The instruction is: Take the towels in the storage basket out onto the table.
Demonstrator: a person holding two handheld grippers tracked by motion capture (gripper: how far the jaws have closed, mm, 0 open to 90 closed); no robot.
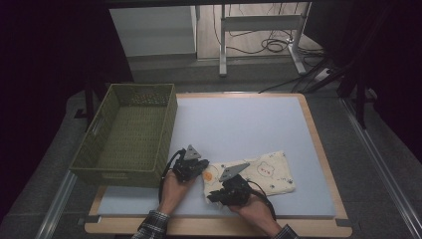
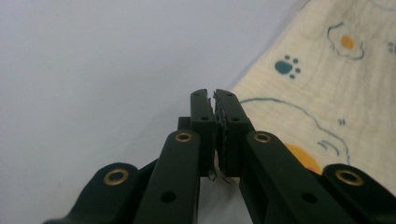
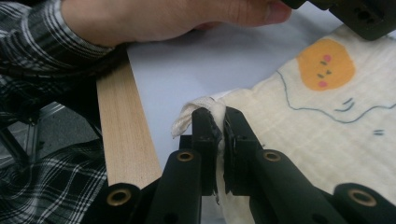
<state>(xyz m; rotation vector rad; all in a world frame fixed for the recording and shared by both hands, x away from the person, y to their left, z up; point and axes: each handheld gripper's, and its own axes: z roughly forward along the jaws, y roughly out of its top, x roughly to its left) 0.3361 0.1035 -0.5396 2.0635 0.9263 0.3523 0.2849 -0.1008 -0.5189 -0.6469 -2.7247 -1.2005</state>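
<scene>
Item: folded cream cloth [image 1: 254, 175] with a printed bear and orange spots, lying flat on the desk [image 1: 244, 124] to the right of the green woven basket [image 1: 130, 134], near the desk's front edge. Left claw [image 1: 195, 172] is closed on the cloth's edge nearest the basket, a thin sliver of fabric between its tips; right claw [image 3: 218, 122] is closed on the cloth's front corner, bunched fabric pinched between its pads. Handling note: I would lift both held points together and level, keeping the cloth taut, since the left's bite looks thin and could slip.
</scene>
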